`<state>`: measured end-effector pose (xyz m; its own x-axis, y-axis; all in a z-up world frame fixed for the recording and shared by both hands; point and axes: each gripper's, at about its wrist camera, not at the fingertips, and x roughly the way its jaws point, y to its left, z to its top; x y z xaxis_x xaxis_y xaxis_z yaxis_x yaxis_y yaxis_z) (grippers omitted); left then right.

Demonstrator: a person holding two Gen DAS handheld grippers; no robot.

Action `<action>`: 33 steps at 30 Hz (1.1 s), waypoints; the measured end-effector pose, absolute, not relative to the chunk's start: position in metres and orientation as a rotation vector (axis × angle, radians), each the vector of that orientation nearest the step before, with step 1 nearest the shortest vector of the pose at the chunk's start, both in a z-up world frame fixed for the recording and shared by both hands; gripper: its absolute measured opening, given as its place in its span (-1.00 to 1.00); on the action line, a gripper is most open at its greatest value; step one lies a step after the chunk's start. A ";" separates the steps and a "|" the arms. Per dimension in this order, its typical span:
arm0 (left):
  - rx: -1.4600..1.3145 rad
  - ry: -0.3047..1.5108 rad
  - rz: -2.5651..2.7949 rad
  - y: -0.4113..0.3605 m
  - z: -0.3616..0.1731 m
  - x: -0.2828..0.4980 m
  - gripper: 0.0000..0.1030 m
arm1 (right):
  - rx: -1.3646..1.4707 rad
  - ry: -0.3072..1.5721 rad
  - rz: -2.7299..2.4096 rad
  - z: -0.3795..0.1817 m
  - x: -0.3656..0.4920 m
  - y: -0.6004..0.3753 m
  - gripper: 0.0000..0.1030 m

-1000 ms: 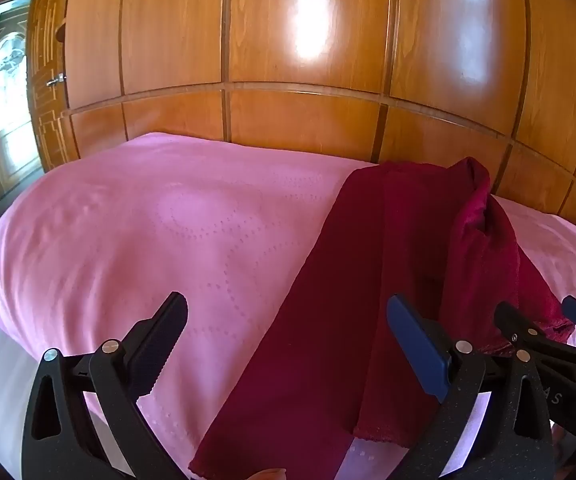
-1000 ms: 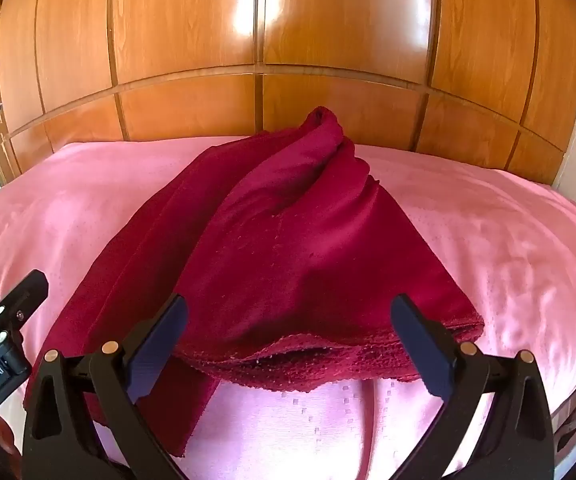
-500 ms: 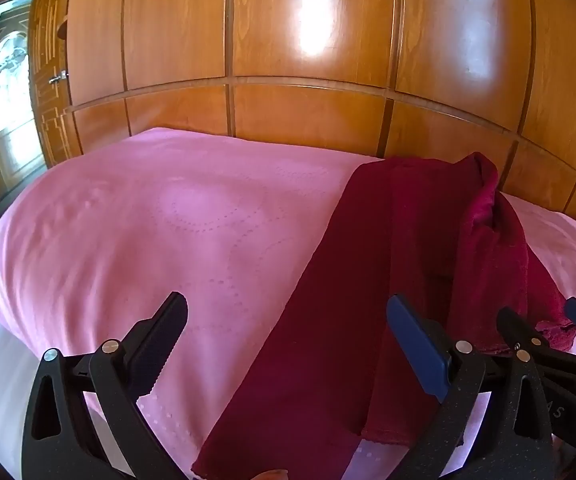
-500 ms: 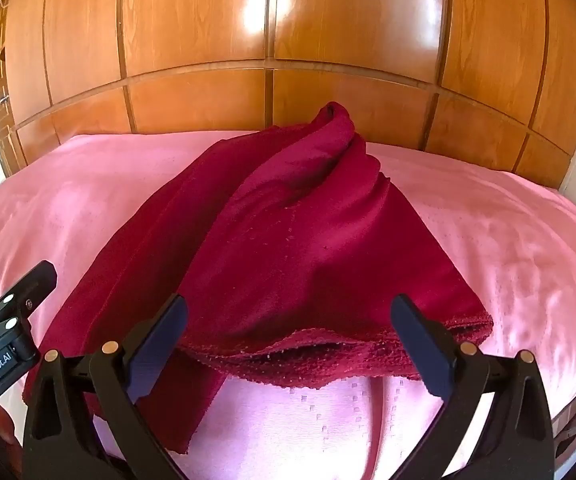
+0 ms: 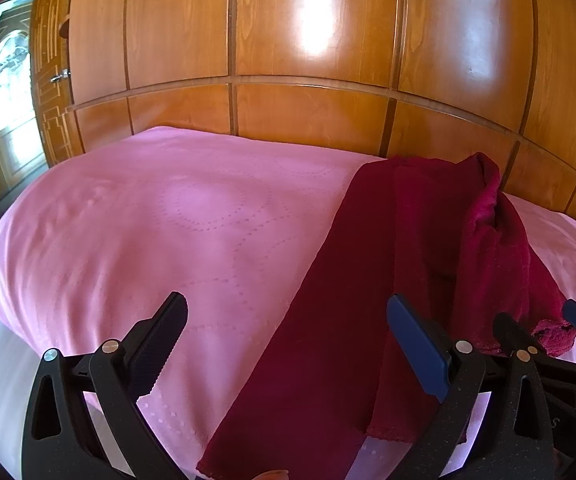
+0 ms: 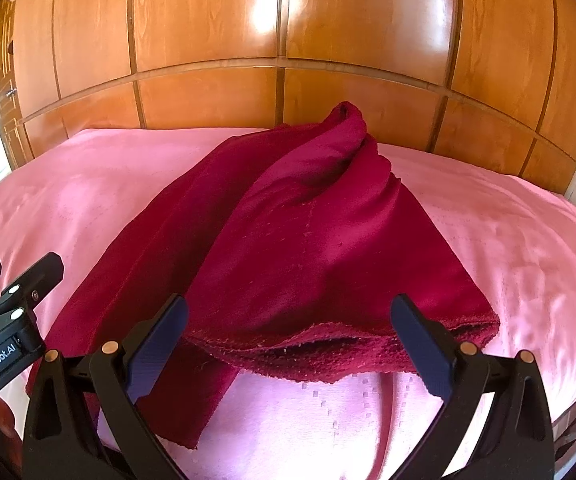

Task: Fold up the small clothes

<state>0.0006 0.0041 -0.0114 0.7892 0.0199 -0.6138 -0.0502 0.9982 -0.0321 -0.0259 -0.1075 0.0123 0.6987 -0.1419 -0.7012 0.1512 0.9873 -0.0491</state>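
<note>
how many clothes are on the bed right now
1: a dark red garment lies bunched on the pink bed, just ahead of the open right gripper. More could be folded underneath.

Red cloth [image 6: 307,240] on pink bed [image 6: 507,240] (rumpled) — R gripper [image 6: 288,336] agape.

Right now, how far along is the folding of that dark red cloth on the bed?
Early. Done: the dark red garment lies on the pink bedspread, one side already lapped over the other but bunched at the far end. In hand: nothing; the left gripper and right gripper are both open, near its front hem. Left: grip the hem, smooth the bunch, and fold it compactly.
</note>
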 end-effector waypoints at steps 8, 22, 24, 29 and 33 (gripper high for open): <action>-0.051 0.663 0.064 0.011 -0.011 0.003 0.92 | 0.040 0.767 -0.103 0.012 -0.031 -0.107 0.96; -0.062 0.675 0.085 0.021 -0.014 0.007 0.92 | 0.046 0.726 0.041 0.017 -0.043 -0.094 0.96; -0.063 0.677 0.087 0.023 -0.015 0.007 0.92 | 0.028 0.723 0.071 0.017 -0.045 -0.088 0.96; -0.071 0.684 0.095 0.026 -0.017 0.009 0.92 | -0.008 0.729 0.145 0.015 -0.046 -0.075 0.90; -0.074 0.690 0.104 0.030 -0.019 0.010 0.92 | -0.034 0.742 0.193 0.011 -0.046 -0.068 0.81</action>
